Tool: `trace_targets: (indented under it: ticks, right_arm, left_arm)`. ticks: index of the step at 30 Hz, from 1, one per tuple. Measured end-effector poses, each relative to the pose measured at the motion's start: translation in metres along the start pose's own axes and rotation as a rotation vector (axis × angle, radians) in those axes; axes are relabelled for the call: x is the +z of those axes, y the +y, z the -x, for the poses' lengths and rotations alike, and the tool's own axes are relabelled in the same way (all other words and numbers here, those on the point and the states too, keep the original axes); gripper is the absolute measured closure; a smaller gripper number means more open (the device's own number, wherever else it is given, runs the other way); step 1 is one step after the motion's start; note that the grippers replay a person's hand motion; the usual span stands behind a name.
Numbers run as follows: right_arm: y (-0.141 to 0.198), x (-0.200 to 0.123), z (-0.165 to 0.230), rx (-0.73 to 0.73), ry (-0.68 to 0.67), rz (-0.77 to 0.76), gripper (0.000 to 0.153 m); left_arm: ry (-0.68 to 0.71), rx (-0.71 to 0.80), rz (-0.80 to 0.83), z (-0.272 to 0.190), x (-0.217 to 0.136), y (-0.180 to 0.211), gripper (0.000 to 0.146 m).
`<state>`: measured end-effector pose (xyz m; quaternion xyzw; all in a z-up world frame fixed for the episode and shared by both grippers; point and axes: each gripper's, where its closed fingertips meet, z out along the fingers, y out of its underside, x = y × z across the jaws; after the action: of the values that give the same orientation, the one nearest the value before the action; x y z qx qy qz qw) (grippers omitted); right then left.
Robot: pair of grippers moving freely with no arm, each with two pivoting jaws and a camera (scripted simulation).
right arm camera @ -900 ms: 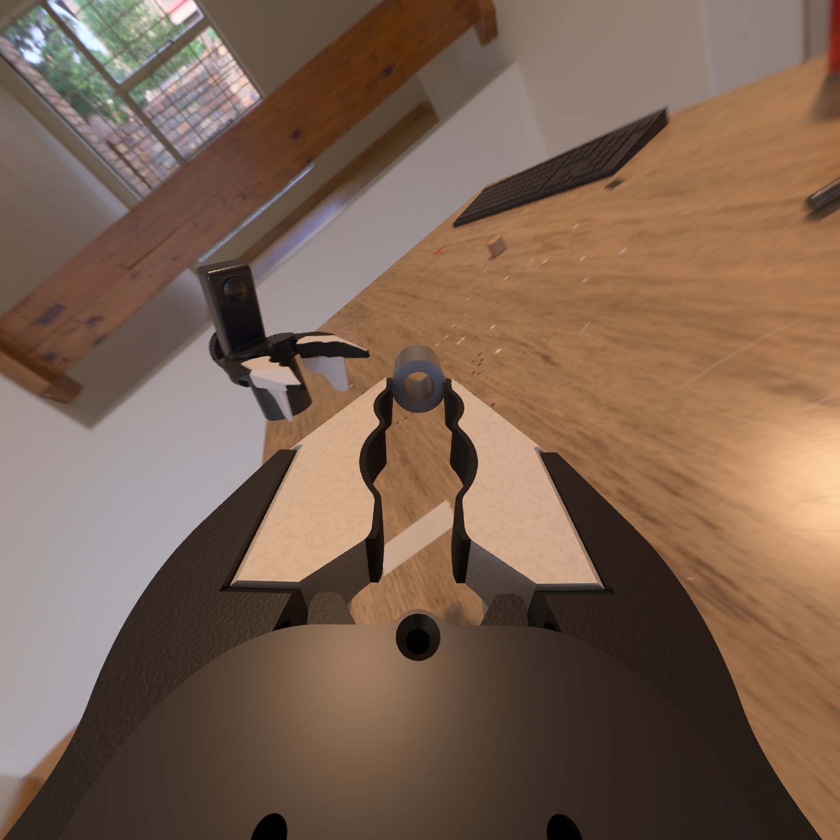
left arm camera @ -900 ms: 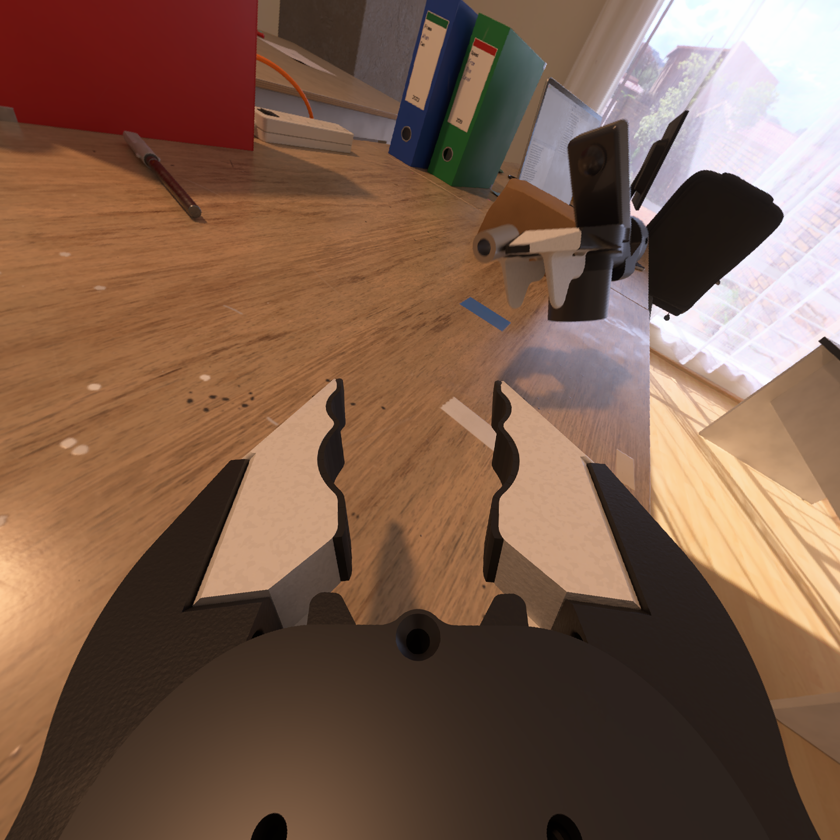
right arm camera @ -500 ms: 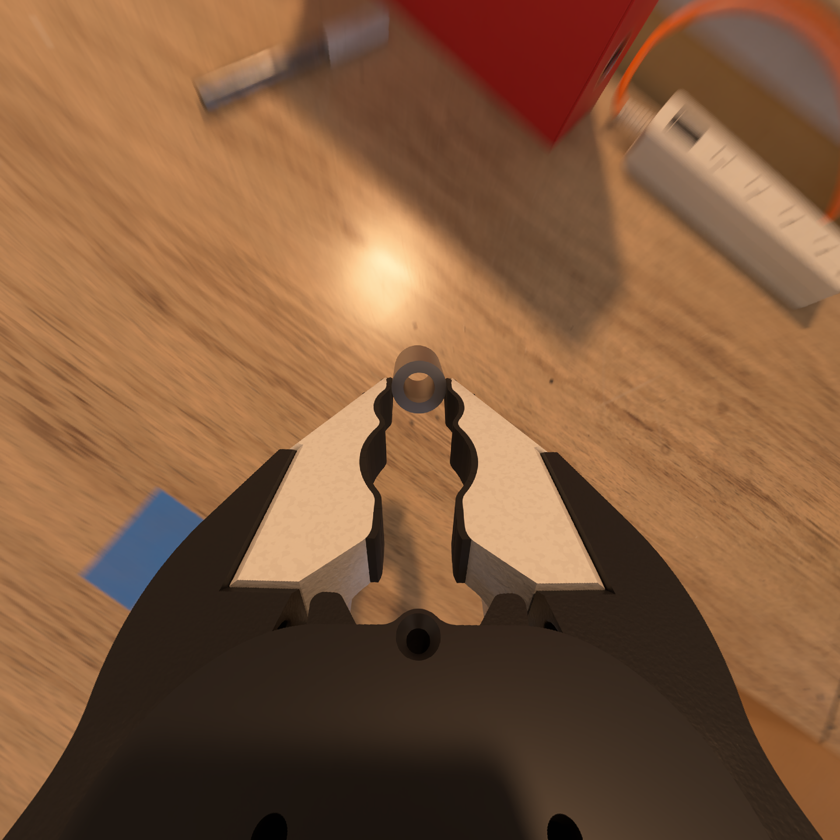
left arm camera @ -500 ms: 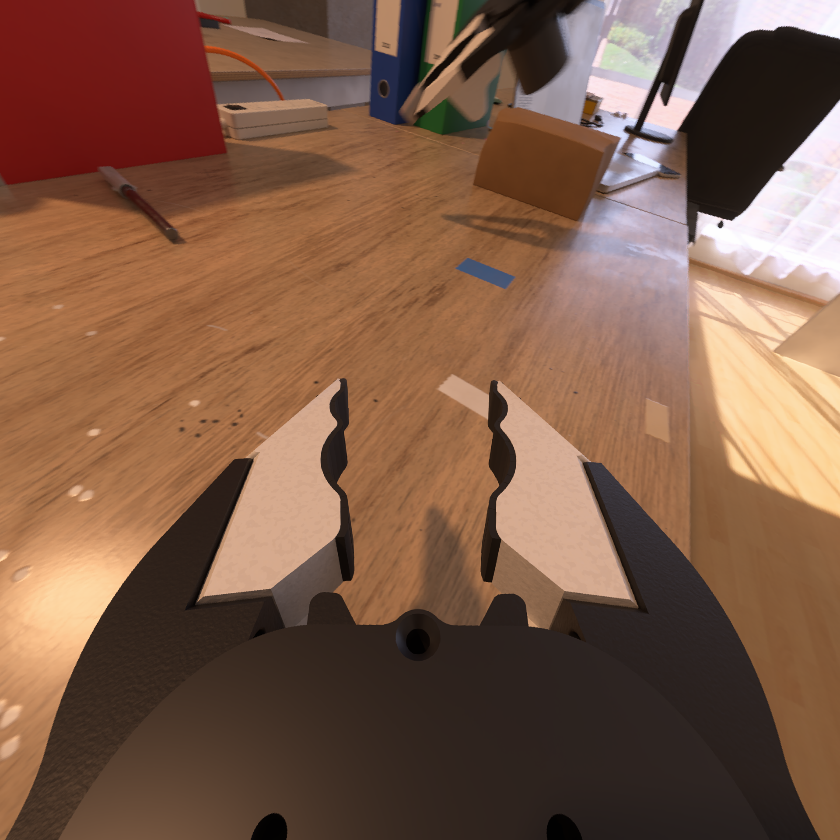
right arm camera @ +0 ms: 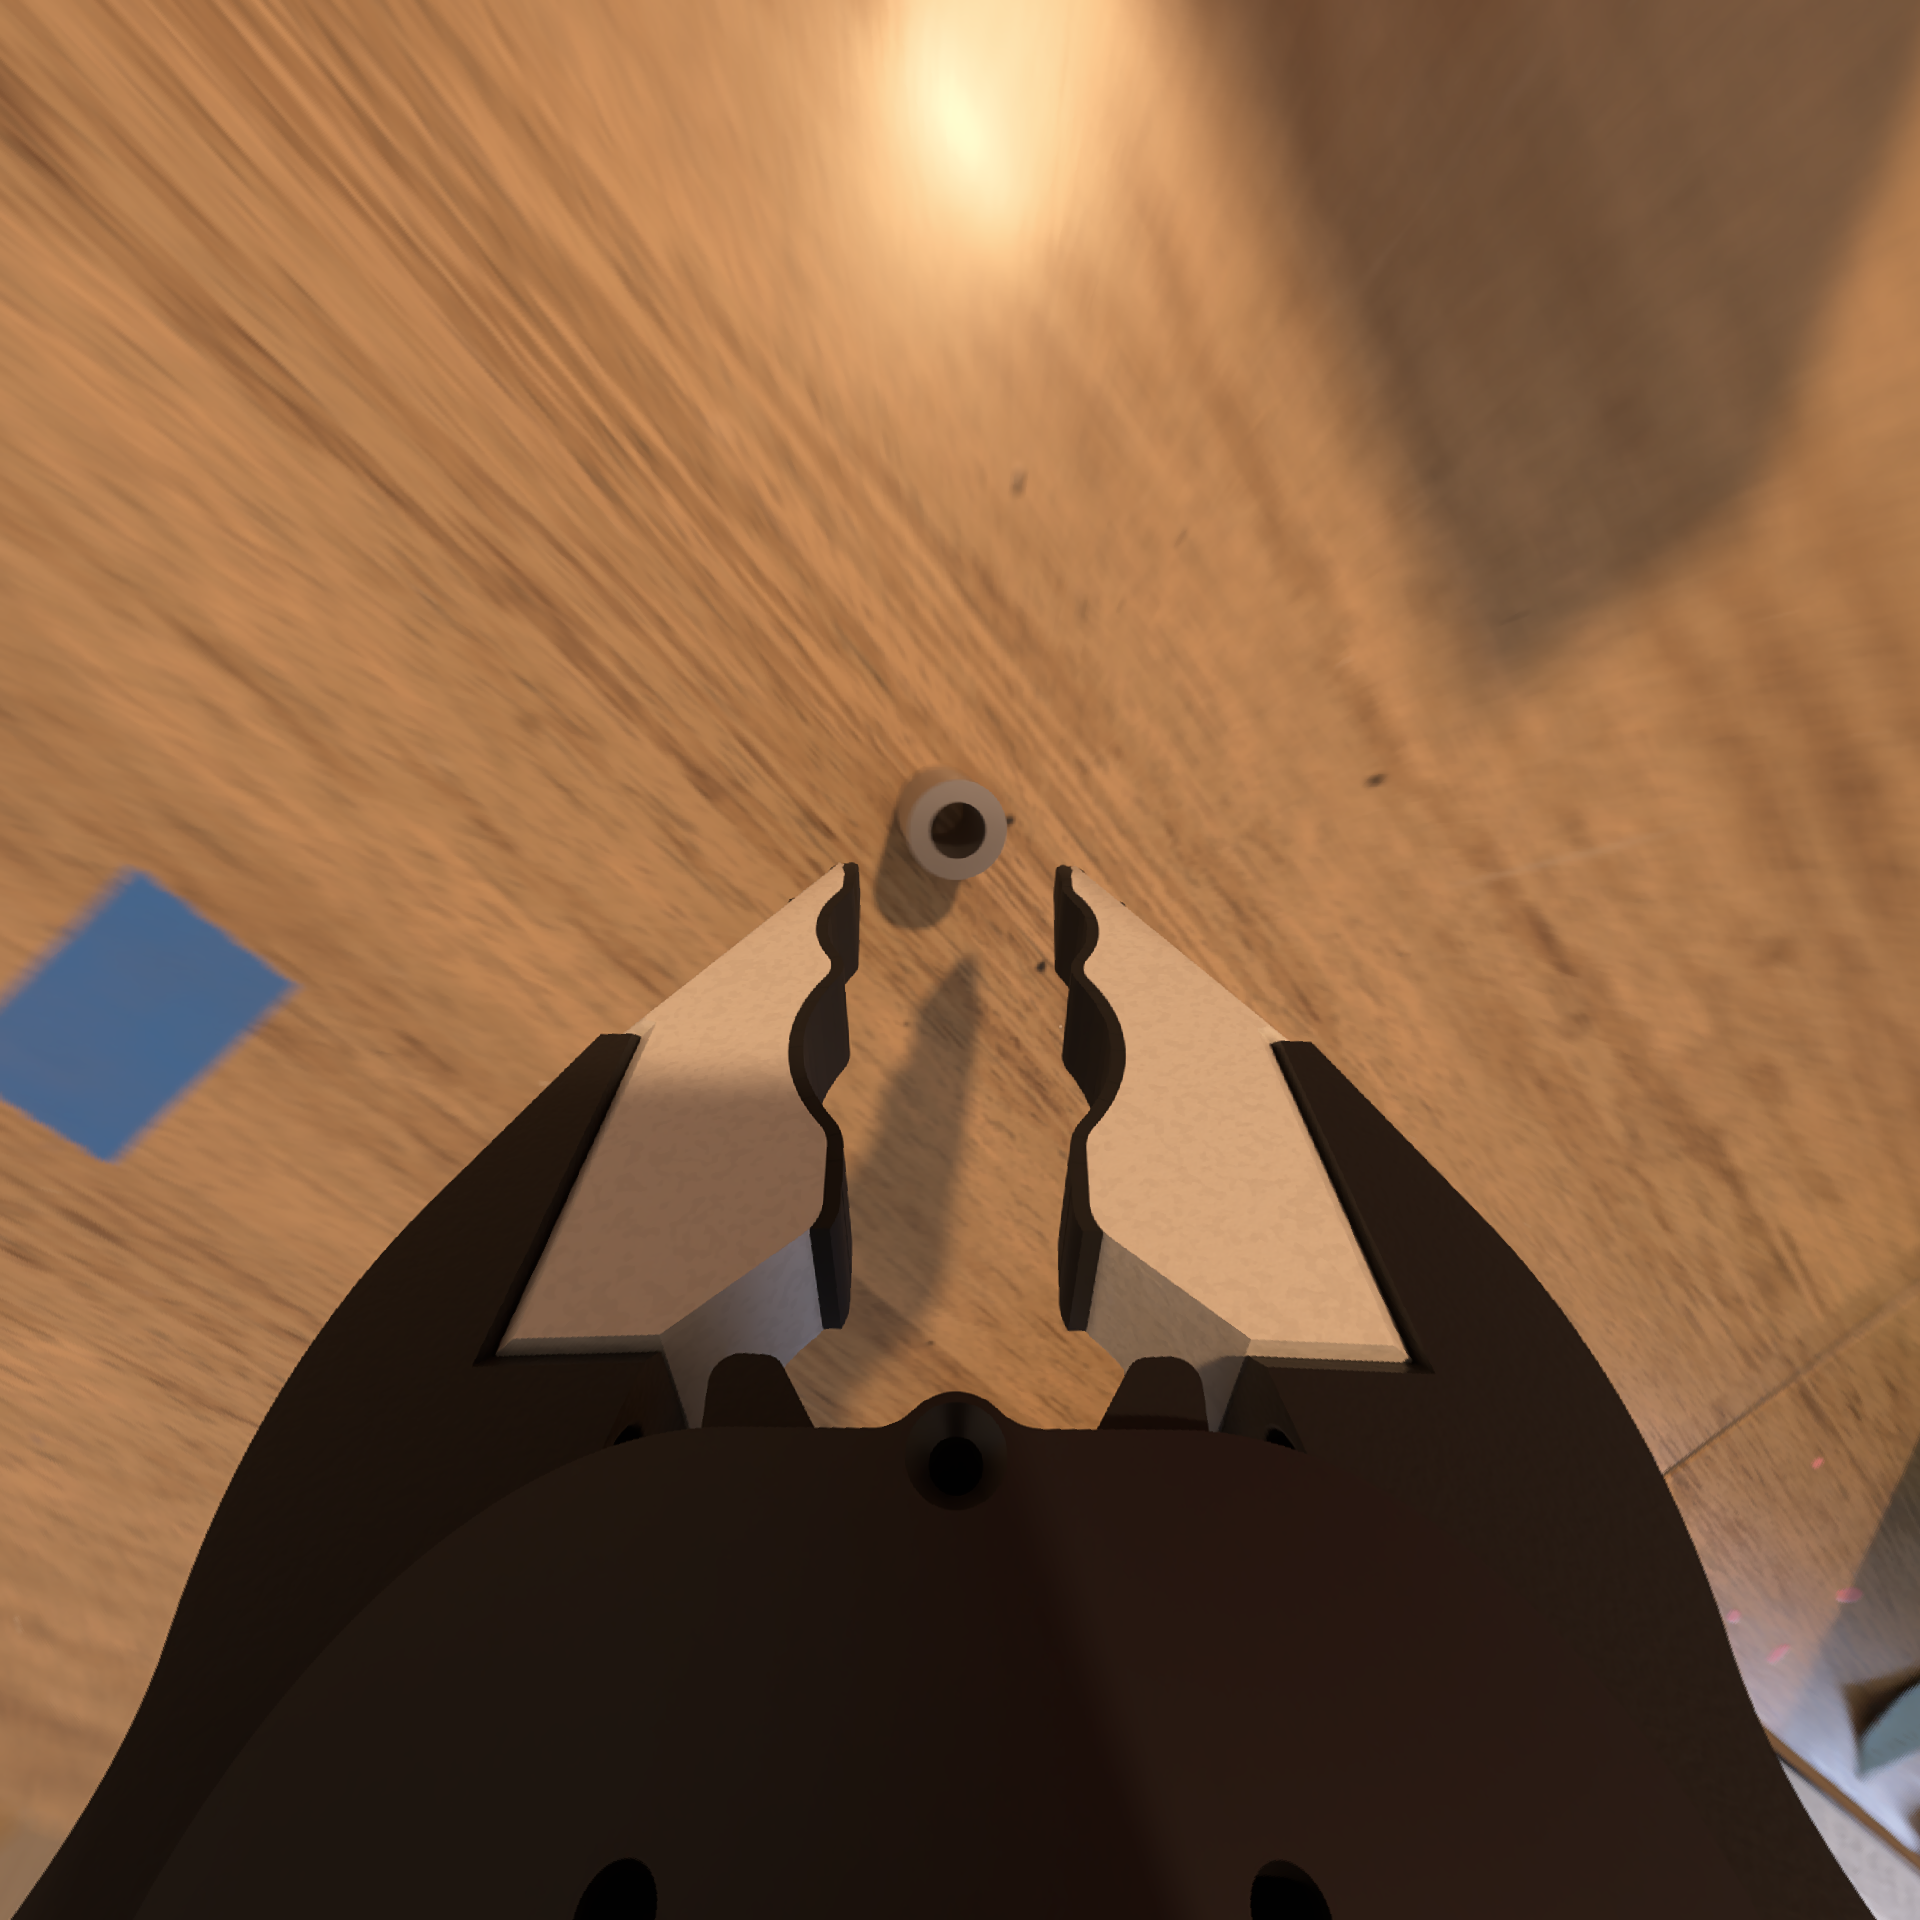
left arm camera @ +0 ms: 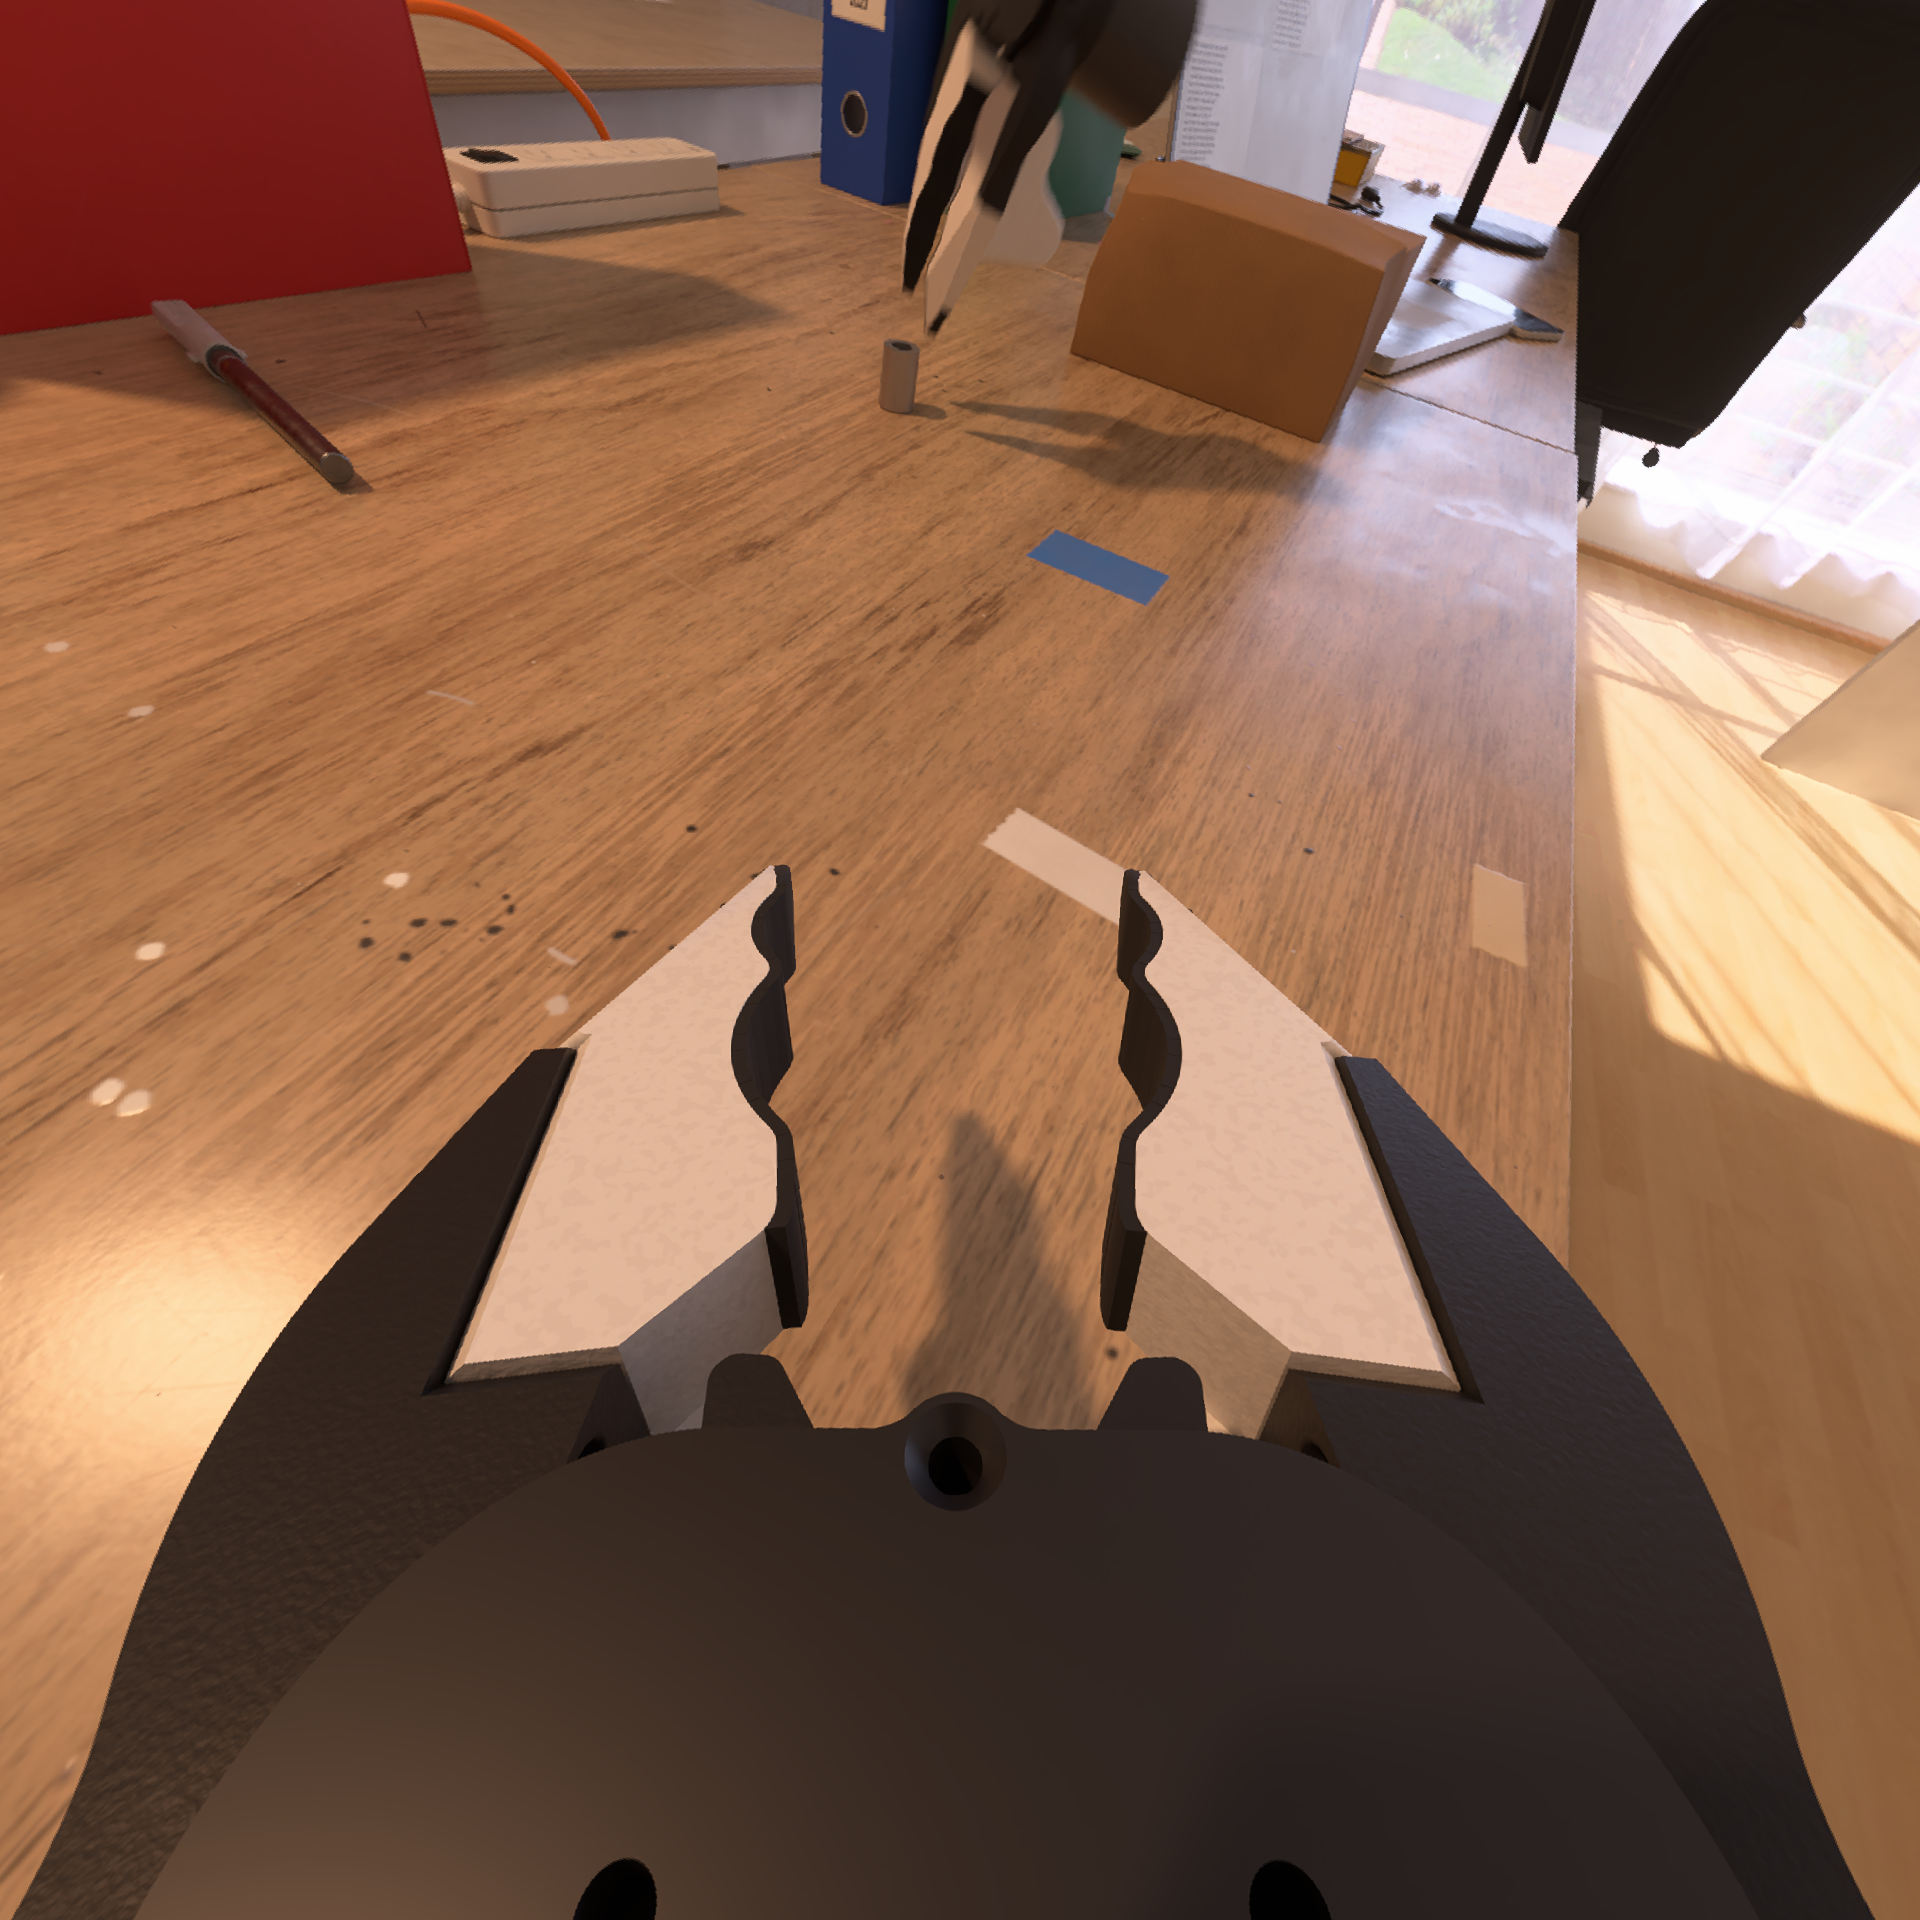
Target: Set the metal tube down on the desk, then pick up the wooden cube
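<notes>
The metal tube (left arm camera: 900, 376) is a short grey cylinder standing upright on the wooden desk (left arm camera: 644, 644), far ahead of my left gripper (left arm camera: 954, 883). My left gripper is open and empty, low over the desk. My right gripper (left arm camera: 961, 239) hangs blurred just above the tube, pointing down. In the right wrist view my right gripper (right arm camera: 956, 873) is open and empty, and the tube (right arm camera: 954, 828) stands on end just beyond its fingertips, clear of both. I see no wooden cube in either view.
A brown box (left arm camera: 1236, 301) sits right of the tube. A red panel (left arm camera: 208, 145), a white power strip (left arm camera: 582, 182), a blue binder (left arm camera: 883, 104) and a red-handled tool (left arm camera: 249, 390) lie at the back left. Blue tape (left arm camera: 1098, 566) marks the desk (right arm camera: 135, 1013). The desk edge (left arm camera: 1574, 935) runs on the right.
My right gripper has opened and let go of the tube, which now stands on the desk; the gripper has drawn back slightly. My left gripper has barely moved and stays open.
</notes>
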<state>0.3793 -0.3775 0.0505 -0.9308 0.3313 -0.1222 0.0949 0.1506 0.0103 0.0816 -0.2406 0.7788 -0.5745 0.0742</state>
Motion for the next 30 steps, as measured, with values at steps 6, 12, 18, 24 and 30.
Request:
trace_targets:
  ticks: [6, 12, 18, 24, 30]
  right_arm:
    - [-0.081, -0.154, 0.111, 0.171, 0.005, -0.983, 0.118]
    - [-0.118, -0.112, 0.296, 0.161, -0.370, -1.151, 0.113]
    - [-0.118, -0.079, 0.320, 0.058, -0.233, -1.064, 0.114]
    - [-0.113, -0.055, 0.314, 0.074, -0.235, -0.996, 0.116]
    - [-0.110, -0.054, 0.309, 0.077, -0.258, -0.984, 0.117]
  left_arm:
    - [-0.066, 0.009, -0.027, 0.010, -0.003, -0.007, 0.084]
    - [-0.200, 0.004, 0.009, 0.027, -0.008, -0.002, 0.087]
    - [-0.182, -0.066, -0.029, 0.031, -0.018, -0.007, 0.084]
    - [-0.205, -0.094, -0.057, 0.041, -0.029, -0.016, 0.087]
    - [-0.385, -0.184, -0.151, 0.100, -0.093, -0.057, 0.088]
